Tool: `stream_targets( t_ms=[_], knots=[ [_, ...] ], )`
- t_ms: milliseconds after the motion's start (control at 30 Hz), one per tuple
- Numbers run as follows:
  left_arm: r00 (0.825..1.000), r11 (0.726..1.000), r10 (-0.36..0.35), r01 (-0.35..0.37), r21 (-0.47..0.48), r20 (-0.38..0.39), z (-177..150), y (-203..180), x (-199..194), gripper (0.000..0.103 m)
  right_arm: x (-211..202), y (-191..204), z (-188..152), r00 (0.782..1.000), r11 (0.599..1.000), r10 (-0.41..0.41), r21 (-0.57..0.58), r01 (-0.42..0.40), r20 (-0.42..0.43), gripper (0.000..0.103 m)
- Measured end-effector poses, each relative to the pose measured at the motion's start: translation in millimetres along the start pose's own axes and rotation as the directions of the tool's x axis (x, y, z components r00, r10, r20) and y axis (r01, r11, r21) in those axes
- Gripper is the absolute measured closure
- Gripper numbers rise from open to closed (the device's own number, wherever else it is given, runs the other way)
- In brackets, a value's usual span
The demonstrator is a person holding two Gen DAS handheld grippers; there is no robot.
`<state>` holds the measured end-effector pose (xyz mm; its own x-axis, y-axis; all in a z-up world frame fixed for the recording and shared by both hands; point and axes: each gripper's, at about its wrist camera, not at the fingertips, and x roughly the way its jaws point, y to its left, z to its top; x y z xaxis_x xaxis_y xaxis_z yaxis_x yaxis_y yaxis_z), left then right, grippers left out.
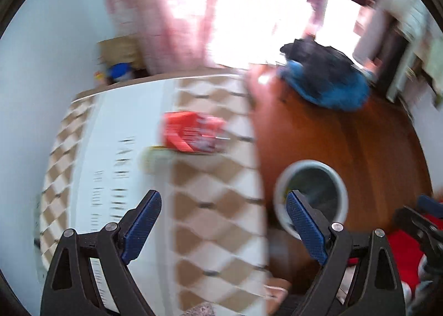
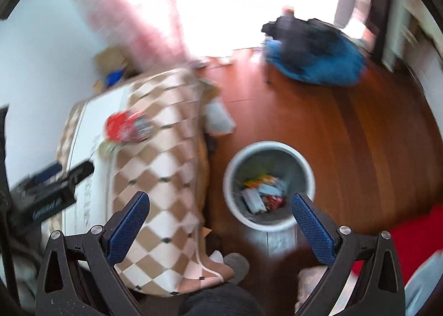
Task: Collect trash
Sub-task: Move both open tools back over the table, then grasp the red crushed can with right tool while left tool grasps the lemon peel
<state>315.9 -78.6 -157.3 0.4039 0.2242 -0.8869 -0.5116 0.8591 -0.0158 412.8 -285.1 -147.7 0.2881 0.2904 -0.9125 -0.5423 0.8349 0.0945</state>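
Crumpled red wrapper (image 1: pixel 191 131) with silvery inside lies blurred on the checkered surface (image 1: pixel 218 205); left gripper (image 1: pixel 224 205) and right gripper (image 2: pixel 220 206) both spread, empty

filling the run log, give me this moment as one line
left gripper: open, empty | right gripper: open, empty | bin: on floor, wrappers inside | red wrapper: on checked cloth, not collected
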Motion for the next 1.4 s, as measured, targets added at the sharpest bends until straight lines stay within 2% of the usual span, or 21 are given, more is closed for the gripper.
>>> stream_targets(
  t_ms=[33, 133, 267, 367, 400, 533, 600, 633, 700, 767, 833, 933, 1033, 1100, 1200, 1233, 1267, 1300, 1333, 1367, 1400],
  knots=[
    [1.000, 1.000, 0.014, -0.015, -0.024, -0.015, -1.3, 24.9, 8.6, 0.000, 5.1, 16.5, 6.6, 1.000, 0.999, -0.001, -0.046, 0.000, -0.011, 0.000],
    [0.995, 0.993, 0.068, -0.074, -0.088, -0.071, -10.8, 84.3, 35.1, 0.000, 45.2, 93.4, 39.9, 0.997, 0.968, -0.018, -0.252, -0.002, -0.077, 0.000],
    [0.978, 0.973, 0.168, -0.184, -0.138, -0.124, -25.8, 143.3, 73.7, 0.000, 108.6, 169.4, 73.4, 0.984, 0.905, -0.068, -0.426, -0.009, -0.166, 0.000],
    [0.964, 0.959, 0.209, -0.235, -0.158, -0.164, -33.4, 177.0, 102.5, 0.000, 160.8, 219.5, 91.1, 0.966, 0.824, -0.155, -0.566, 0.012, -0.205, 0.000],
    [0.959, 0.956, 0.218, -0.247, -0.160, -0.178, -34.3, 185.7, 111.6, 0.000, 184.8, 236.7, 96.4, 0.953, 0.783, -0.194, -0.622, 0.007, -0.234, 0.000],
    [0.951, 0.951, 0.222, -0.259, -0.165, -0.216, -31.9, 205.2, 144.8, 0.000, 246.3, 261.5, 105.0, 0.907, 0.696, -0.312, -0.718, 0.015, -0.283, 0.000],
    [0.950, 0.952, 0.224, -0.261, -0.157, -0.219, -28.4, 206.9, 152.2, 0.000, 266.9, 269.7, 108.9, 0.900, 0.647, -0.342, -0.762, 0.016, -0.271, 0.000],
    [0.950, 0.954, 0.223, -0.258, -0.152, -0.217, -26.2, 207.7, 155.1, 0.000, 272.8, 271.9, 109.5, 0.897, 0.635, -0.344, -0.772, 0.005, -0.278, 0.000],
    [0.952, 0.956, 0.217, -0.252, -0.151, -0.215, -21.4, 208.9, 157.5, 0.000, 283.2, 271.8, 112.9, 0.891, 0.665, -0.317, -0.746, -0.036, -0.326, 0.000],
    [0.955, 0.958, 0.208, -0.242, -0.151, -0.210, -15.2, 209.3, 158.0, 0.000, 283.9, 266.8, 116.9, 0.897, 0.713, -0.277, -0.699, -0.047, -0.344, 0.009],
    [0.962, 0.963, 0.188, -0.220, -0.153, -0.200, -7.7, 205.7, 155.1, 0.000, 280.9, 260.2, 122.6, 0.904, 0.775, -0.214, -0.628, -0.074, -0.370, 0.009],
    [0.973, 0.974, 0.138, -0.167, -0.155, -0.184, 1.9, 195.4, 146.6, 0.000, 275.2, 232.7, 127.2, 0.898, 0.872, -0.157, -0.484, -0.069, -0.411, 0.009],
    [0.984, 0.984, 0.075, -0.099, -0.146, -0.158, 12.2, 179.6, 139.8, 0.000, 265.1, 202.2, 123.1, 0.906, 0.924, -0.147, -0.381, -0.017, -0.396, 0.009],
    [0.989, 0.990, 0.032, -0.051, -0.129, -0.145, 19.6, 167.9, 140.2, 0.000, 259.2, 179.7, 118.6, 0.910, 0.959, -0.099, -0.281, -0.020, -0.403, 0.010],
    [0.988, 0.997, -0.035, 0.025, -0.069, -0.151, 31.5, 143.2, 151.5, 0.001, 251.8, 161.1, 117.6, 0.921, 0.979, -0.065, -0.202, -0.015, -0.383, 0.010],
    [0.988, 0.998, -0.043, 0.036, -0.048, -0.151, 32.6, 135.8, 155.0, 0.006, 251.6, 159.9, 113.9, 0.925, 0.982, -0.060, -0.187, -0.013, -0.376, 0.011],
    [0.987, 0.999, -0.031, 0.028, -0.023, -0.156, 33.6, 129.7, 160.5, 0.021, 249.7, 154.9, 114.3, 0.929, 0.987, -0.047, -0.159, -0.013, -0.367, 0.011],
    [0.985, 1.000, -0.012, 0.013, 0.005, -0.170, 36.5, 124.4, 169.1, 0.031, 249.5, 152.9, 111.7, 0.932, 0.989, -0.039, -0.145, -0.015, -0.359, 0.011],
    [0.982, 1.000, -0.002, 0.007, 0.027, -0.191, 35.6, 117.8, 174.7, 0.053, 248.1, 151.5, 109.8, 0.935, 0.991, -0.035, -0.132, -0.013, -0.353, 0.011],
    [0.979, 0.999, 0.002, 0.005, 0.034, -0.203, 35.1, 116.0, 178.4, 0.067, 249.3, 149.1, 107.8, 0.937, 0.992, -0.034, -0.124, -0.010, -0.348, 0.011],
    [0.979, 0.999, 0.005, 0.003, 0.040, -0.206, 34.1, 114.7, 180.8, 0.073, 248.2, 148.2, 102.0, 0.938, 0.992, -0.037, -0.125, -0.007, -0.344, 0.012]
  ],
)
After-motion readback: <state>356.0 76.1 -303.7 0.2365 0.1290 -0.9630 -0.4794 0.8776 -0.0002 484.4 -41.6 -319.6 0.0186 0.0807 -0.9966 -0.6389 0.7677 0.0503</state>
